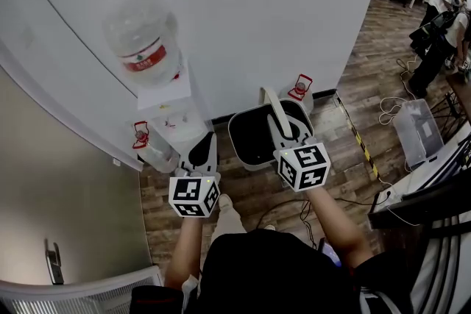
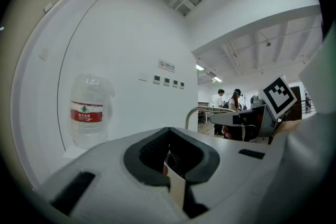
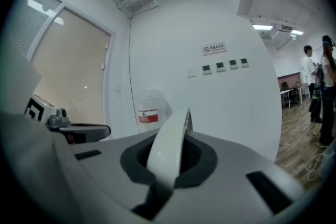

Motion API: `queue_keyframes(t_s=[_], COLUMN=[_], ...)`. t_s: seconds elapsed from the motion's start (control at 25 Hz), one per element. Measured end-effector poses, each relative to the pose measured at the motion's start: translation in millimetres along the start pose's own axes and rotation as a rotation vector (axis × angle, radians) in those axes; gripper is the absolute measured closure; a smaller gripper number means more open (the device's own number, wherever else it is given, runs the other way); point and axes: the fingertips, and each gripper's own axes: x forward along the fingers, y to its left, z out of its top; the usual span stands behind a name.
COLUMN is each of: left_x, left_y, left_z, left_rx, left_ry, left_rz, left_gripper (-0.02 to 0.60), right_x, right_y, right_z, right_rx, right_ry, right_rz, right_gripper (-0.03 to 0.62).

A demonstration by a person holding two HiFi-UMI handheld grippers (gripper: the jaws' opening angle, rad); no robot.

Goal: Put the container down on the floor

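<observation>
The right gripper (image 1: 284, 133) (image 3: 171, 153) is clenched on the white handle (image 1: 273, 104) (image 3: 169, 144) of the container (image 1: 238, 151), a pale bin with a dark inside. The handle stands up through the jaws. The bin is over the wooden floor (image 1: 250, 193), just right of the water cooler (image 1: 174, 112) and close to the white wall. Its own rim hides its base, so contact with the floor cannot be judged.

The left gripper (image 1: 204, 148) (image 2: 169, 159) is beside the bin's left edge, apart from it. Its jaws sit close together. A pale strip with a red fleck fills the slit, too unclear to name, so a grip cannot be confirmed.

The person's head blocks the near floor.
</observation>
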Motion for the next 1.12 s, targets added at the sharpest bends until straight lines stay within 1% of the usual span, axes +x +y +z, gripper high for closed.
queue_keyframes(t_s=[0.16, 0.44, 0.8, 1.12], left_x=[14, 48, 95, 129], left_y=[12, 46, 114, 164], left_z=[0, 6, 20, 29], left_rx=[-0.008, -0.015, -0.025, -0.032], left_ry=[-0.005, -0.011, -0.015, -0.011], left_rz=[-0.002, -0.011, -0.022, -0.062], left_gripper=[0.565, 0.565, 0.565, 0.565], right_x=[17, 65, 142, 198], right_y=[-2, -7, -7, -4], right_z=[2, 12, 27, 39], right_rx=[-0.010, -0.008, 0.002, 0.003], right_ry=[0.000, -0.009, -0.016, -0.015], right_rz=[0.000, -0.006, -0.031, -0.075], right_gripper=[0.566, 0.566, 0.566, 0.566])
